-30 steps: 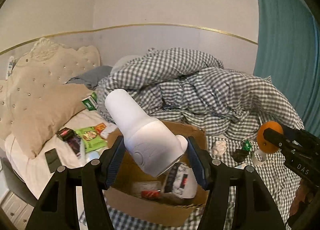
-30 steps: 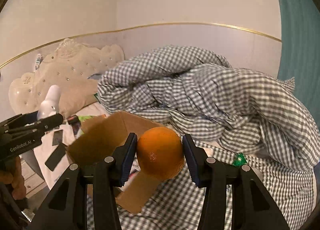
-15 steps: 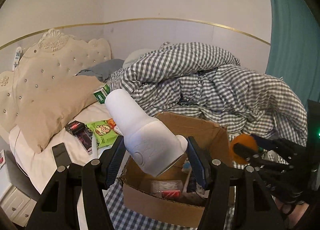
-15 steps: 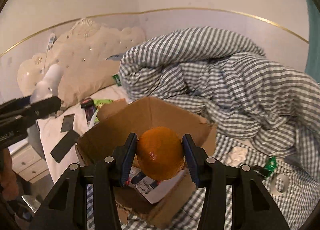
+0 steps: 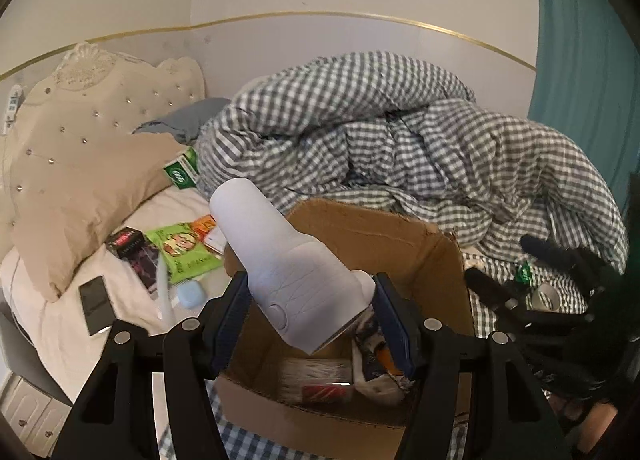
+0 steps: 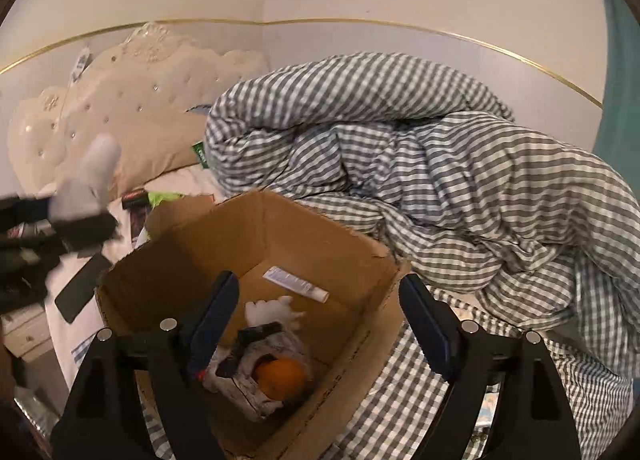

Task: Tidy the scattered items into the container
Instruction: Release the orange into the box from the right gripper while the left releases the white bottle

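An open cardboard box [image 5: 436, 256] stands on the bed and also shows in the right wrist view [image 6: 280, 228]. My left gripper [image 5: 310, 320] is shut on a white bottle-shaped device [image 5: 280, 260], held over the box's near left side. My right gripper [image 6: 320, 320] is open and empty above the box. An orange [image 6: 281, 377] lies inside the box on a crumpled wrapper, beside a white tube [image 6: 296, 289]. The left gripper and its white device [image 6: 86, 180] show blurred at the left of the right wrist view.
A rumpled grey checked duvet [image 5: 400, 140] is piled behind the box. Snack packets [image 5: 182, 246], a black phone [image 5: 95, 304] and a small blue case [image 5: 191, 294] lie on the sheet by a beige pillow [image 5: 80, 184]. A teal curtain [image 5: 588, 60] hangs right.
My right gripper has opened and let the orange drop into the box. My left gripper has moved closer over the box with the white device still held.
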Demonstrator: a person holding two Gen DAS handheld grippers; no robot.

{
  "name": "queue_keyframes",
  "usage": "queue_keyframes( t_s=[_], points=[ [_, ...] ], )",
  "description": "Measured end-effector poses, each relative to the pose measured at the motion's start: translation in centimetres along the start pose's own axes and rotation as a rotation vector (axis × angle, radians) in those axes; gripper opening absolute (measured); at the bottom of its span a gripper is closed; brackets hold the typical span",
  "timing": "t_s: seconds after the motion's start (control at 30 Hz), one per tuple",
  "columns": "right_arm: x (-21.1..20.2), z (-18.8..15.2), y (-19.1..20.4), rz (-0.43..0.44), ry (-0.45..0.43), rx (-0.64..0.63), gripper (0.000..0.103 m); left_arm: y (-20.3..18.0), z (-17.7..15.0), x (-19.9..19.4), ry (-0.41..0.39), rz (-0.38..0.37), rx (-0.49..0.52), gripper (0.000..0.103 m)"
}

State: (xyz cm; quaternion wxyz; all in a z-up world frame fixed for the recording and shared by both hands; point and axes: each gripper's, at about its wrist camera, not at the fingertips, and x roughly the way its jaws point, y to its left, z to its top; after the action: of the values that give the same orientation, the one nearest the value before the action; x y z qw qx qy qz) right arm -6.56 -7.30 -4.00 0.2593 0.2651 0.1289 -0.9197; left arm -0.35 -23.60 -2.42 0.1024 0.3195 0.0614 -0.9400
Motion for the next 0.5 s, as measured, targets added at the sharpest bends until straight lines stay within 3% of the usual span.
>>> queue_keyframes(
  t_s=[0.5],
  points=[
    [-1.3,-2.3,-6.2,-0.057,0.025,0.098,0.084,-4.5,-0.2,3.5,0.065,-0.033,0.035,0.066]
  ],
)
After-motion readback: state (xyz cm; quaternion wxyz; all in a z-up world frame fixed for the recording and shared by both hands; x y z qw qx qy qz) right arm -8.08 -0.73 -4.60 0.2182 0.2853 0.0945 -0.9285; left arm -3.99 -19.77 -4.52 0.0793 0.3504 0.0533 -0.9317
